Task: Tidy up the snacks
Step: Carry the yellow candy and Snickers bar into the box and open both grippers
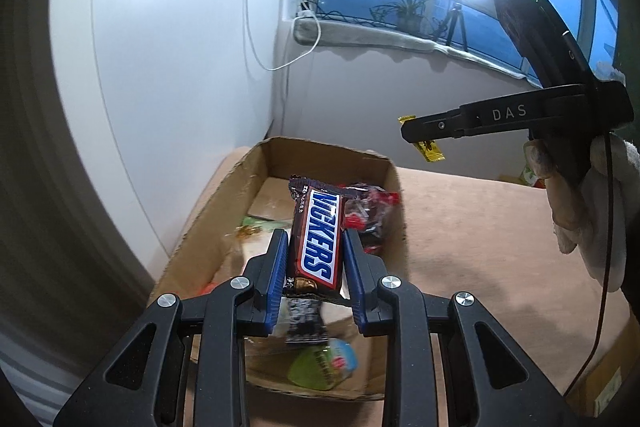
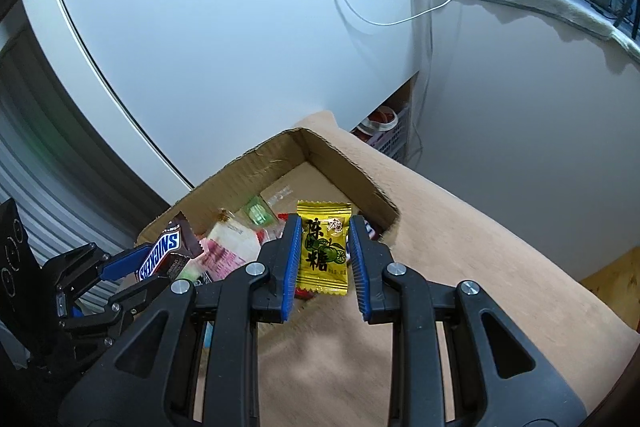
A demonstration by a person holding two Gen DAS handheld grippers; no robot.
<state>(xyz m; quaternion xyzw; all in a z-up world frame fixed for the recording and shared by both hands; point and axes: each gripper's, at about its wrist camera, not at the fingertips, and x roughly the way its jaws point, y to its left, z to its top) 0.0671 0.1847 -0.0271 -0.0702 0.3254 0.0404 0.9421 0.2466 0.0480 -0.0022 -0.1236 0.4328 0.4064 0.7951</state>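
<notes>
Both light and crinkly: left claw (image 1: 314, 247) pinches the stiff brown Snickers bar (image 1: 318, 239) mid-length; right claw (image 2: 325, 247) clamps the slippery yellow candy sachet (image 2: 324, 247) by its sides above the open cardboard box (image 2: 260, 163).

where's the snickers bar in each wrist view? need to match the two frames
Left wrist view: the Snickers bar sits low centre, clamped between the left gripper pads, above the cardboard box.
Right wrist view: the same bar is at lower left, held by the left gripper as seen from the side.
Shared landmark: the cardboard box on the beige cloth; the white cable on the wall also shows in both.
</notes>
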